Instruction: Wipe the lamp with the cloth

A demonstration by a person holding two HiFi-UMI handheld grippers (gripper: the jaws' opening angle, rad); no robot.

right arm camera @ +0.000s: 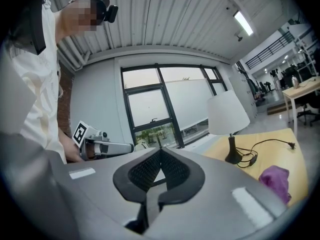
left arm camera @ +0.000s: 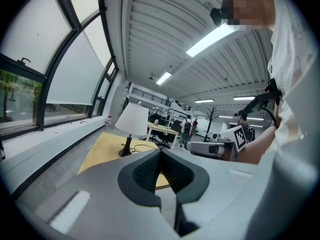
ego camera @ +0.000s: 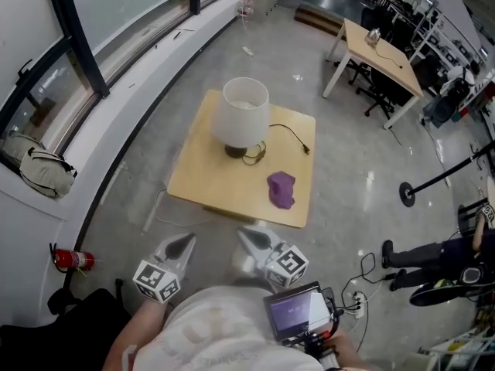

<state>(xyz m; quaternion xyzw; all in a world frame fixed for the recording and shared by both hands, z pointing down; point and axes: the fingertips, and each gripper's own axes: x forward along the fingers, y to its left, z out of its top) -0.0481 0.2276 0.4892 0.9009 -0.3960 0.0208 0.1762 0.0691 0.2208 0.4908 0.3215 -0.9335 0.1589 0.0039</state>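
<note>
Head view, cloth (ego camera: 281,189) well beyond both jaws

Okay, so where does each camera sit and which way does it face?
Head view: on the head, facing steeply down at the table, lamp and cloth; left gripper, right gripper and torso show.
Left gripper view: on the left gripper, facing along its shut jaws toward the lamp; arm and torso show at right.
Right gripper view: on the right gripper, facing along its shut jaws toward the windows; torso shows at left.
Shared: all three show the lamp.
</note>
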